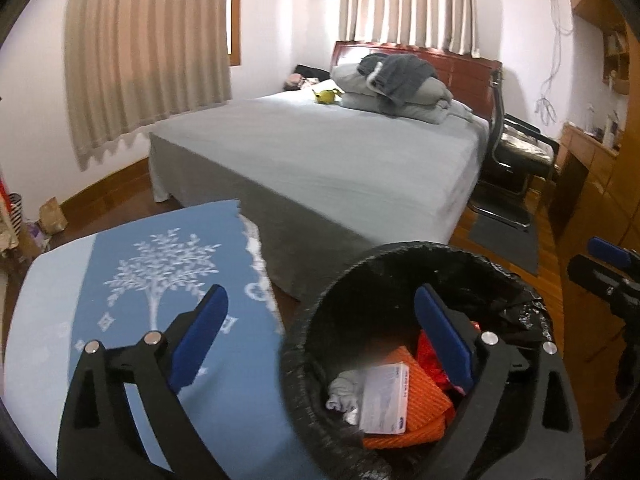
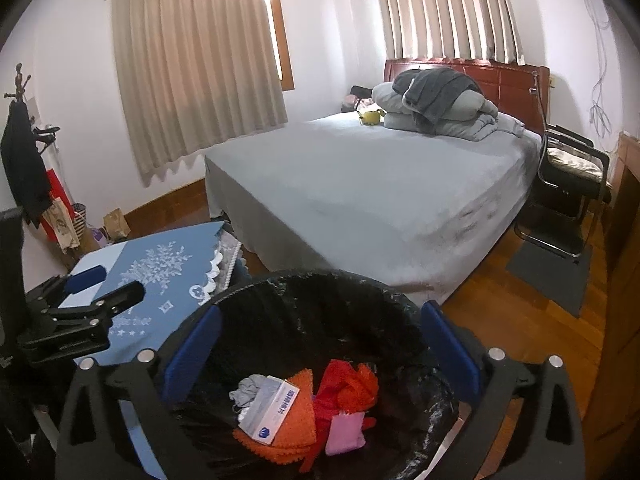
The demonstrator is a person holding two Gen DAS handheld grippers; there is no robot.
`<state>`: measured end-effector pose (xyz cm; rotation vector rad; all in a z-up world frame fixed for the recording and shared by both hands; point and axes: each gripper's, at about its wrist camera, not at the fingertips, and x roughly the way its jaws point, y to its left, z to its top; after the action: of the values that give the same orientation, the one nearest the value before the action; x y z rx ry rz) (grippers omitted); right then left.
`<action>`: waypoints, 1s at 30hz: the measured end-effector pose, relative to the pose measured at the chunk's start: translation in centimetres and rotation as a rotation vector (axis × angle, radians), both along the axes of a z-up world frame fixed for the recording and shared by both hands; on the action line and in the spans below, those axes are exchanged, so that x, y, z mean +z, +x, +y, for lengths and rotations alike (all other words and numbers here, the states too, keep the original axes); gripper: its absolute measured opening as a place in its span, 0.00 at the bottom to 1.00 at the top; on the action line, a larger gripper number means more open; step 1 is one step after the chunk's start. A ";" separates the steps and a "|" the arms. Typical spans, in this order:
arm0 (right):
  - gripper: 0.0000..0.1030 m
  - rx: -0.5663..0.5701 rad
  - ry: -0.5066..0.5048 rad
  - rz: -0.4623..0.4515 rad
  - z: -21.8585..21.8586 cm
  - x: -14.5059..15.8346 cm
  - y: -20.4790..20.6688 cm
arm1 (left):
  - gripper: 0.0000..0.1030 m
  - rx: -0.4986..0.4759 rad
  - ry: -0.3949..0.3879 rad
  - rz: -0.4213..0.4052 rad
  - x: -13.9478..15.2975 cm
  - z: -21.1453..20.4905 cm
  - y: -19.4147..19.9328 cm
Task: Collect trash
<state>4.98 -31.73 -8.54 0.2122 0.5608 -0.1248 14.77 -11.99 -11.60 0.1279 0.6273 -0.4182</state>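
A black-lined trash bin (image 1: 320, 320) (image 2: 304, 292) stands on the wood floor below both grippers. Inside lie a white box (image 1: 384, 396) (image 2: 272, 408), orange cloth (image 1: 424, 396) (image 2: 296, 432), red material (image 2: 348, 384), a pink item (image 2: 344, 432) and a grey rag (image 2: 244, 392). My left gripper (image 1: 320, 336) is open and empty, straddling the bin's left rim. My right gripper (image 2: 320, 348) is open and empty above the bin's opening. The left gripper also shows in the right wrist view (image 2: 104, 284), and the right gripper's fingers (image 1: 608, 252) show at the left wrist view's right edge.
A table with a blue tree-pattern cloth (image 1: 160, 280) (image 2: 160, 276) stands left of the bin. A grey bed (image 1: 340, 160) (image 2: 380, 184) with folded bedding lies behind. A black chair (image 2: 572, 184), a grey mat (image 2: 552, 272), wooden cabinets (image 1: 600, 184) on the right.
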 end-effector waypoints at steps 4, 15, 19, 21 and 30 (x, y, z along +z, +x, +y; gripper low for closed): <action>0.95 0.018 0.007 -0.022 0.9 1.3 -0.8 | 0.91 0.021 0.010 -0.017 1.0 1.5 -1.3; 0.95 0.090 -0.010 -0.043 4.8 3.8 -2.7 | 0.91 0.056 0.001 -0.051 3.5 4.2 -5.9; 0.95 0.108 -0.014 -0.046 5.7 4.4 -3.6 | 0.91 0.079 -0.010 -0.070 4.7 4.9 -7.5; 0.95 0.111 -0.015 -0.049 6.1 4.6 -3.8 | 0.91 0.086 -0.011 -0.079 5.0 5.2 -8.0; 0.95 0.113 -0.028 -0.048 7.4 5.3 -4.6 | 0.91 0.096 -0.042 -0.119 6.8 6.2 -10.2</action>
<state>0.36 -24.30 -3.23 0.1554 0.5219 -0.0174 4.57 -5.77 -4.85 0.0817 0.5049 -0.3277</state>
